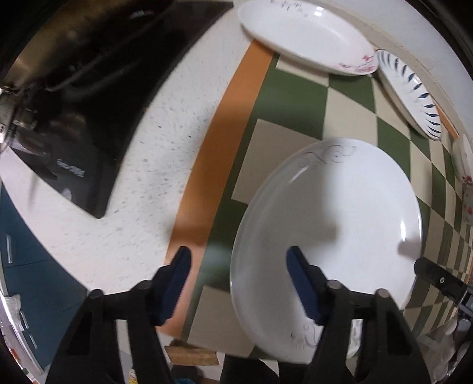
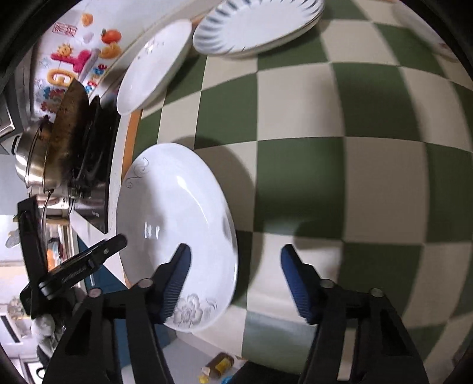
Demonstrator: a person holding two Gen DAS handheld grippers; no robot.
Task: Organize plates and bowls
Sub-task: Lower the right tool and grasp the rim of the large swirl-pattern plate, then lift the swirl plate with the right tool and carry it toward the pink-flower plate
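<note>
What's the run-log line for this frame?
left gripper: open, straddling near plate rim | right gripper: open, straddling opposite rim | plate on checkered mat | no grasp yet

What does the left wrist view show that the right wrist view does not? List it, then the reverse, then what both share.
Only the left wrist view: the open left gripper seen from behind, one finger over the plate, and a small floral dish at the right edge.

Only the right wrist view: the open right gripper, a steel pot, colourful wall stickers.

Both: the large white grey-flowered plate, the pink-flowered white plate, the blue-striped plate, the green checkered mat, the black stove.
</note>
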